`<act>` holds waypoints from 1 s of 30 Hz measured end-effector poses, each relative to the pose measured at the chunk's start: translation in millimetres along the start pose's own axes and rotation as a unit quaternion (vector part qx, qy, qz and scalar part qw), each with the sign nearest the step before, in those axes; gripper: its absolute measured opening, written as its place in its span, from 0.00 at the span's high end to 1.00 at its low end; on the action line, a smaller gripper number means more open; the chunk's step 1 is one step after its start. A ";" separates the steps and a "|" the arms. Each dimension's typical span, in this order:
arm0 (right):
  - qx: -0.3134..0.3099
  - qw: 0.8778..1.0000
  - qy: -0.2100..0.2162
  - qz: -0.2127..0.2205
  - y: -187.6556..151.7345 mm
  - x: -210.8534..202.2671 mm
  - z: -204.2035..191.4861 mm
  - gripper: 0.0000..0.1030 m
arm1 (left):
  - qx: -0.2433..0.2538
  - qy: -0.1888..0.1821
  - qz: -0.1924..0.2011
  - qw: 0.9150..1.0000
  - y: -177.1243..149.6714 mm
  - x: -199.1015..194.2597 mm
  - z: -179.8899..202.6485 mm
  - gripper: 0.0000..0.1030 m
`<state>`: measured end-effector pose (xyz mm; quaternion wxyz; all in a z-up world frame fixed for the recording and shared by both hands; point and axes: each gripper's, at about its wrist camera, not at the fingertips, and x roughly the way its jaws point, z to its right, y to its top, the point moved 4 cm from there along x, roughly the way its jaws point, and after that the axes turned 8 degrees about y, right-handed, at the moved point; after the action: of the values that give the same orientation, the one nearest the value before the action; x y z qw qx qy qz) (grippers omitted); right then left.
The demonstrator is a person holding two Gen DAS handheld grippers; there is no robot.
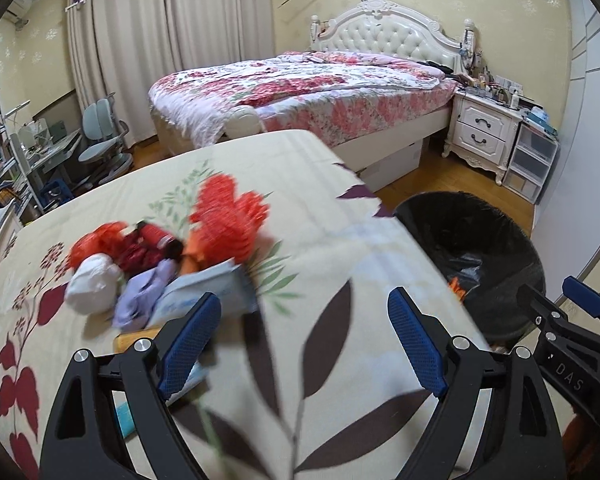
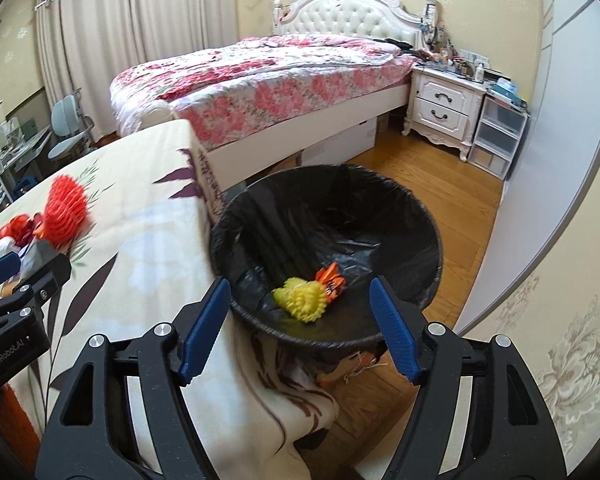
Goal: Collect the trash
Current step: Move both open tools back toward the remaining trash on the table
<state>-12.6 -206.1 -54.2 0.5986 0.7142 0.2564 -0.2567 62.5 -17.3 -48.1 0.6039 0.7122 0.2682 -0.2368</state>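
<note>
The trash pile (image 1: 156,264) is lying on the leaf-print cloth (image 1: 340,264), ahead of the left gripper (image 1: 304,340), whose jaws are standing wide apart and holding nothing. The black bin (image 2: 420,216) is standing beside the cloth, holding a yellow piece (image 2: 302,298). The right gripper (image 2: 300,328) is hanging over the bin, jaws apart, holding nothing.

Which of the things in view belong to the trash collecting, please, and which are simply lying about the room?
Job:
- trash pile on the table
- orange spiky ball
- black-lined bin
- yellow ball and orange scrap inside it

Lying about:
- bed
- nightstand
- desk chair
- plastic drawers
</note>
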 end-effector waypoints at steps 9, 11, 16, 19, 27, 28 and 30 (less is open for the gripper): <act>-0.040 0.998 0.042 -0.012 -15.4 -3.3 -51.2 0.32 | -0.037 0.045 -0.026 0.998 -32.4 -6.9 -61.6 0.17; -0.051 0.997 0.051 -0.014 -18.8 -3.6 -63.2 0.32 | -0.043 0.055 -0.034 0.997 -39.0 -6.3 -71.3 0.17; -0.072 0.995 0.068 -0.019 -23.8 -2.3 -89.7 0.32 | -0.053 0.063 -0.054 0.995 -51.7 -2.6 -92.7 0.17; -0.079 0.994 0.075 -0.023 -24.7 -0.5 -98.8 0.32 | -0.047 0.059 -0.063 0.995 -52.4 1.9 -93.8 0.23; -0.085 0.992 0.085 -0.024 -25.0 -0.9 -107.8 0.32 | -0.026 0.028 -0.081 0.996 -55.6 7.5 -89.8 0.40; -0.084 0.992 0.086 -0.025 -25.0 -0.7 -108.4 0.32 | -0.023 0.025 -0.079 0.996 -57.2 7.0 -89.5 0.44; -0.085 0.992 0.088 -0.025 -25.5 -0.5 -109.8 0.32 | -0.012 0.021 -0.073 0.997 -58.3 4.3 -87.1 0.54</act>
<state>-23.6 -93.9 -55.6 0.6256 0.6739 0.3467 -0.1850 28.0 76.5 -79.9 0.5879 0.6879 0.3354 -0.2622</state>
